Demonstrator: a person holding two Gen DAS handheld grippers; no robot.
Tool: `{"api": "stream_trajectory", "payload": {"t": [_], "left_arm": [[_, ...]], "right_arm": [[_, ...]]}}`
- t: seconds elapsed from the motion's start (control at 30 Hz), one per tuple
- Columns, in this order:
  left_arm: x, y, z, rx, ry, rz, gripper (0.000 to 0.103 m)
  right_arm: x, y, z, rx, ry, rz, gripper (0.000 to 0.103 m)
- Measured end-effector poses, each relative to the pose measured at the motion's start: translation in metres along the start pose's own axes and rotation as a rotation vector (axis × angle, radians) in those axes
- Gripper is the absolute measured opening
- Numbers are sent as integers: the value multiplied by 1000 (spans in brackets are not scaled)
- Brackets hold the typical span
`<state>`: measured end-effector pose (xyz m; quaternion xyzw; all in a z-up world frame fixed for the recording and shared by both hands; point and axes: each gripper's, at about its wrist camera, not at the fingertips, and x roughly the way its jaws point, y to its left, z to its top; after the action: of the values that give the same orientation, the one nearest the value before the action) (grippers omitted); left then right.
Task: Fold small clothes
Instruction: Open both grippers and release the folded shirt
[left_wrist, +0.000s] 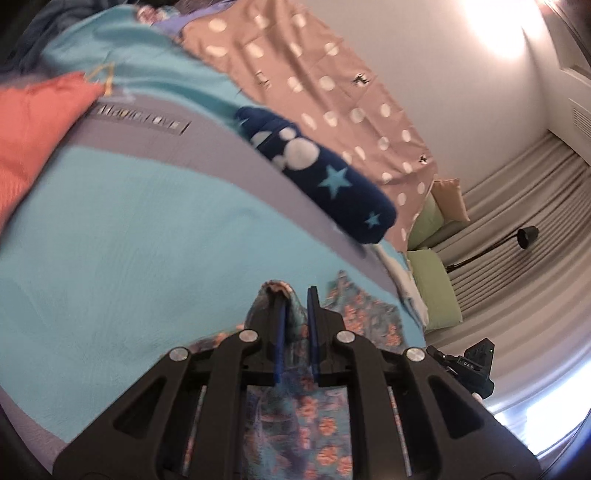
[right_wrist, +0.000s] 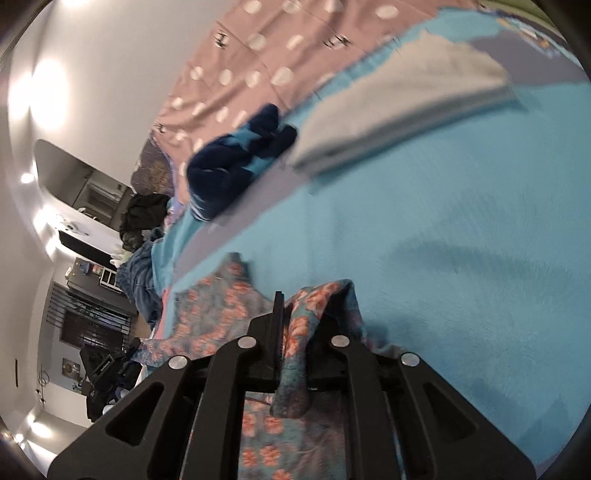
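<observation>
1. Floral garment (left_wrist: 295, 417) is what both tools have right now. It's a small teal piece with orange flowers, and it hangs below both wrists and trails onto the turquoise blanket (left_wrist: 129, 258).
2. Left gripper (left_wrist: 295, 317): jaws nearly closed, pinching a bunched edge of the floral cloth. The fabric peeks out over the tip at about 11 o'clock and fills the gap between the fingers.
3. Right gripper (right_wrist: 295, 321): same deal, clamped on another fold of that cloth, which drapes over the finger at 1 o'clock and hangs down through the gap.
4. Key relation, my read: the garment is stretched between the two grips, so its long axis runs hand to hand, with the loose bulk lying toward 10 o'clock in the right wrist view. Neither hand is nearer; each has its own corner.
5. Open blanket sits dead ahead at 12 o'clock of both tools, so laying it flat there looks like the next call.
6. Other stuff: navy star sock (left_wrist: 325, 177) at 1 o'clock in the left view, and a folded grey piece (right_wrist: 406, 110) at 1 o'clock in the right view, both well apart from the grips.
</observation>
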<state>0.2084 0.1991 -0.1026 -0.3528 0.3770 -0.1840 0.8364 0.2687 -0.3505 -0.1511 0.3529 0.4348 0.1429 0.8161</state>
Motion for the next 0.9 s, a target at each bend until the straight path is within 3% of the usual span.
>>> {"api": "stream_trajectory", "payload": {"t": [0.17,0.3,0.43,0.47,0.5,0.53,0.6,0.77,0.87,0.9], "left_arm": [[-4,6,-4,-13,3,-48,25],[-11,-4,-13,20,23,-77,36],[-14,-13,-21,51,49,-80,36],[-14,-15,-23,62,53,-76,35],[-14,-16,-23,69,56,-71,24],[-12,-16,-23,74,62,-67,10],[-7,-17,-20,79,72,-62,3],[1,-25,1,96,20,-51,0],[3,-19,24,65,-62,-37,0],[4,-15,30,58,-85,-15,0]], "right_arm": [[-12,-5,-1,23,-20,3,25],[-23,1,-6,3,-23,-2,25],[-31,4,-16,-11,-28,-33,23],[-33,6,-18,-15,-34,-33,13],[-34,8,-18,-23,-35,-32,8],[-34,10,-19,-36,-37,-31,8],[-32,14,-16,-45,-38,-13,6],[-30,14,15,26,-104,96,6],[-15,-3,39,85,-139,57,7],[-5,-13,44,118,-120,28,12]]}}
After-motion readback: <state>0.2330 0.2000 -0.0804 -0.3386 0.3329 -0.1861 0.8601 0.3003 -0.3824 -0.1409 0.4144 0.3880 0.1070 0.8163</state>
